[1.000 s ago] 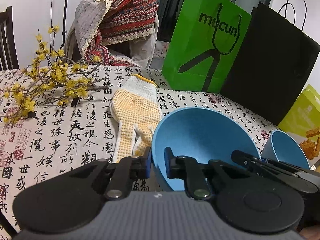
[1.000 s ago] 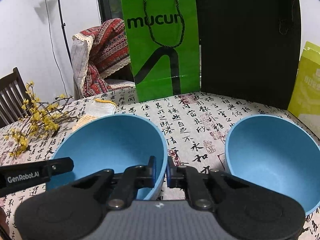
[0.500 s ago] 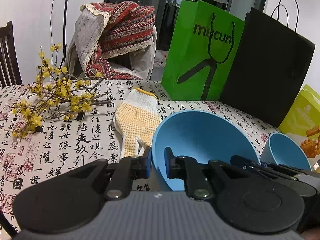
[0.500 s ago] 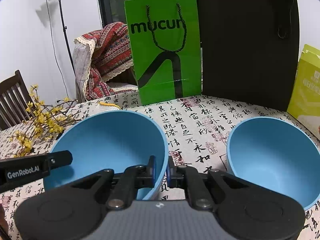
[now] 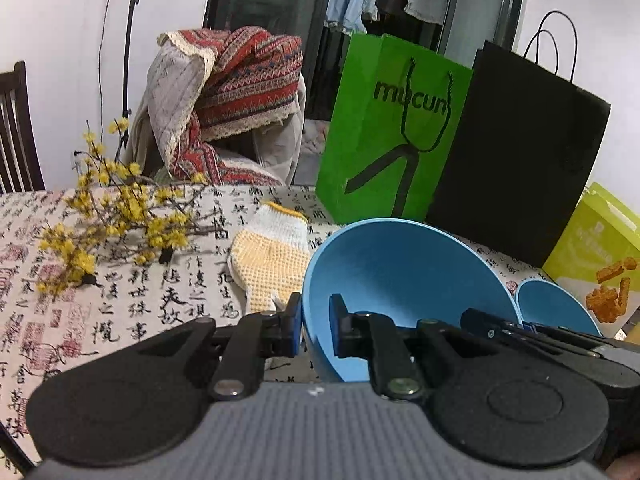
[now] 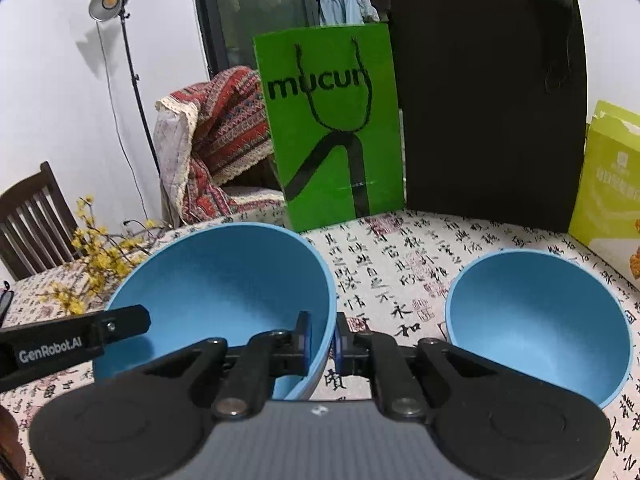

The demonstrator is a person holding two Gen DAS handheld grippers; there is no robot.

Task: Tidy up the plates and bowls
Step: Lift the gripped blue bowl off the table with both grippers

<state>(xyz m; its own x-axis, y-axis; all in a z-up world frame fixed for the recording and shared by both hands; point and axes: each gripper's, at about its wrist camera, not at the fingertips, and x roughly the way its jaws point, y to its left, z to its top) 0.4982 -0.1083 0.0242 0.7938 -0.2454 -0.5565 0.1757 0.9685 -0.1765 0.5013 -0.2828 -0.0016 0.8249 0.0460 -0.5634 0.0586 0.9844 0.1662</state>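
Both tools are clamped on the same big blue bowl [image 6: 224, 280]: left tool [image 5: 315, 330] pinching its left rim, right tool [image 6: 322, 338] its right rim. A second blue bowl [image 6: 536, 320] sits just right of the right tool on the surface [image 6: 400, 256].

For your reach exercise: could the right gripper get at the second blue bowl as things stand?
Probably not yet: the right gripper is shut on the held bowl. The second bowl sits open beside it on the tablecloth, nothing between.

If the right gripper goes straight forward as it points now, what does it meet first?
The right gripper is shut on the large blue bowl rim. Straight ahead past it, probably the green bag standing on the tablecloth; depth is unclear.
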